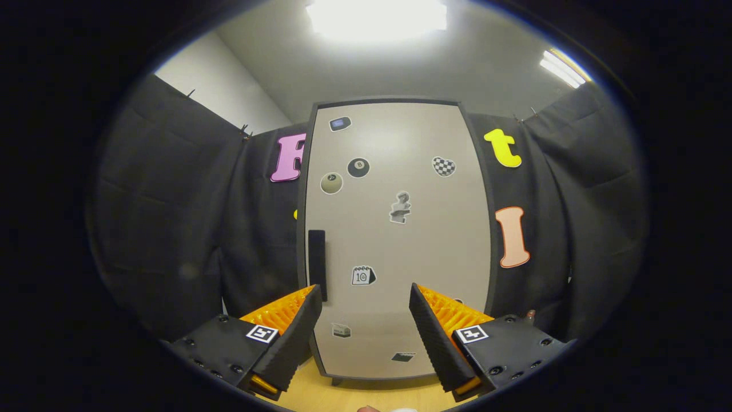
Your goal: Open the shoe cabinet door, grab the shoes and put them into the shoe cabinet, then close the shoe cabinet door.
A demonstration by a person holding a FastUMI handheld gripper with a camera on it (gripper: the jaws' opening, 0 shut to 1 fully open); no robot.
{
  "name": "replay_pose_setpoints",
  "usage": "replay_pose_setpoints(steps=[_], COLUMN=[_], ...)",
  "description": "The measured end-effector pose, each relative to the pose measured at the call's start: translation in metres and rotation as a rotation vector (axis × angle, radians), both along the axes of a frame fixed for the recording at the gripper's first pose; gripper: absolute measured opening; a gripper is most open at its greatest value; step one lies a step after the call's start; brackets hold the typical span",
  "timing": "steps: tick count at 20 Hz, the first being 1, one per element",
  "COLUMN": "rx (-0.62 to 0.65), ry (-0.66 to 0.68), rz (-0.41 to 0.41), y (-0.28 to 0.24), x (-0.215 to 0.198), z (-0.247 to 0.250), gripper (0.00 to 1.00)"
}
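Note:
A tall shoe cabinet stands straight ahead with its pale grey door shut; several stickers dot the door. A black vertical handle sits on the door's left side, just above and beyond my left fingertip. My gripper is open, its orange-and-black fingers spread wide with nothing between them, held a short way in front of the lower door.
The cabinet stands on a light wooden floor. Black cloth walls flank it on both sides. Something pale peeks in at the floor's near edge, too cropped to tell.

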State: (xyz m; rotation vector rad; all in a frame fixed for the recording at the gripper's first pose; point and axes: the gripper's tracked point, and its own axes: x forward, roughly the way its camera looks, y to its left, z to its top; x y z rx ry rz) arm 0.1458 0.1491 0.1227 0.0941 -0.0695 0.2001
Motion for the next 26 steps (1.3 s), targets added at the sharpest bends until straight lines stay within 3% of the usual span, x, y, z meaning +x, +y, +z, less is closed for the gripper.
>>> replay_pose_setpoints(steps=[6, 11, 13, 14, 17, 20, 21, 24, 26], rx=[-0.025, -0.087, -0.093, -0.100, -0.092, -0.037, -0.023, -0.055, -0.049], ry=[0.022, 0.127, 0.140, 0.139, 0.123, 0.193, 0.200, 0.172, 0.187], rz=[0.043, 0.078, 0.086, 0.073, 0.022, 0.030, 0.027, 0.041, 0.083], y=[0.061, 0.097, 0.104, 0.102, 0.098, 0.104, 0.104, 0.104, 0.104], x=[0.062, 0.101, 0.111, 0.116, 0.127, 0.132, 0.131, 0.132, 0.128], z=[0.008, -0.025, -0.034, -0.035, -0.029, -0.039, -0.035, -0.035, -0.036], gripper=[0.97, 0.97, 0.91, 0.87, 0.59, 0.48, 0.37, 0.31, 0.16])
